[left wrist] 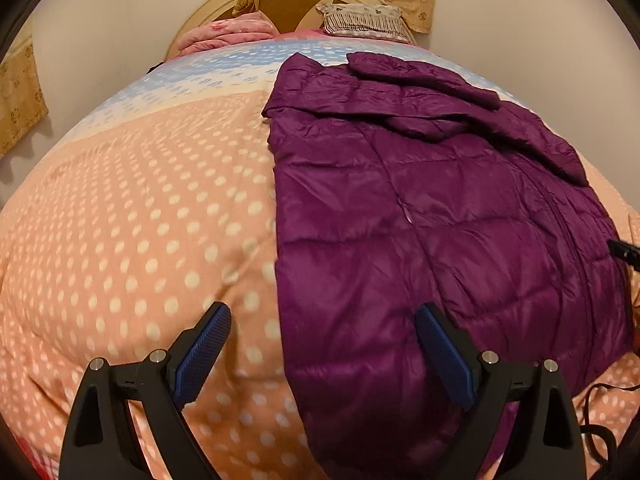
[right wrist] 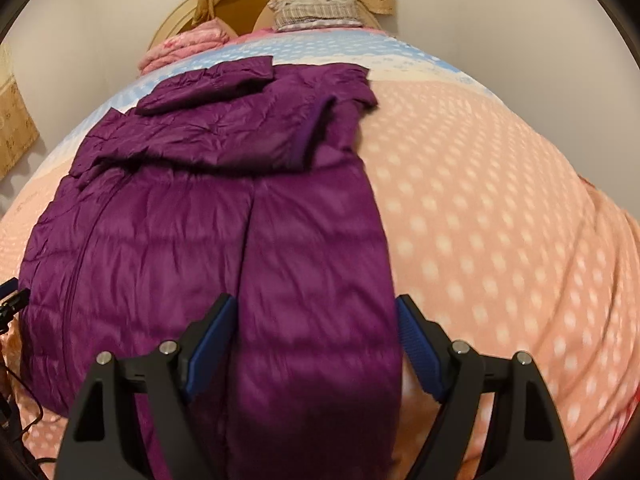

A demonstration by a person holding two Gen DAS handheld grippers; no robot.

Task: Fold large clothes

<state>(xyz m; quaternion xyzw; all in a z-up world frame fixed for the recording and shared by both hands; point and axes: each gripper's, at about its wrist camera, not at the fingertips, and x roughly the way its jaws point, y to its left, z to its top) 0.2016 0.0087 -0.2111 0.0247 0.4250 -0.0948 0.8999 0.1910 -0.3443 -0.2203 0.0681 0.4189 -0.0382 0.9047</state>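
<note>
A purple quilted down jacket [left wrist: 420, 208] lies flat on the bed, sleeves folded across its upper part. It also shows in the right wrist view [right wrist: 208, 220]. My left gripper [left wrist: 322, 320] is open over the jacket's left hem edge, one finger over the bedspread, the other over the jacket. My right gripper [right wrist: 316, 312] is open, its fingers either side of the jacket's right panel near the hem. Neither holds anything.
The bed is covered by a peach polka-dot bedspread [left wrist: 140, 240] with a blue band at the far end. Pillows [left wrist: 364, 20] and a pink blanket [left wrist: 224, 34] lie by the headboard. Black cables [left wrist: 600, 436] lie at the near right edge.
</note>
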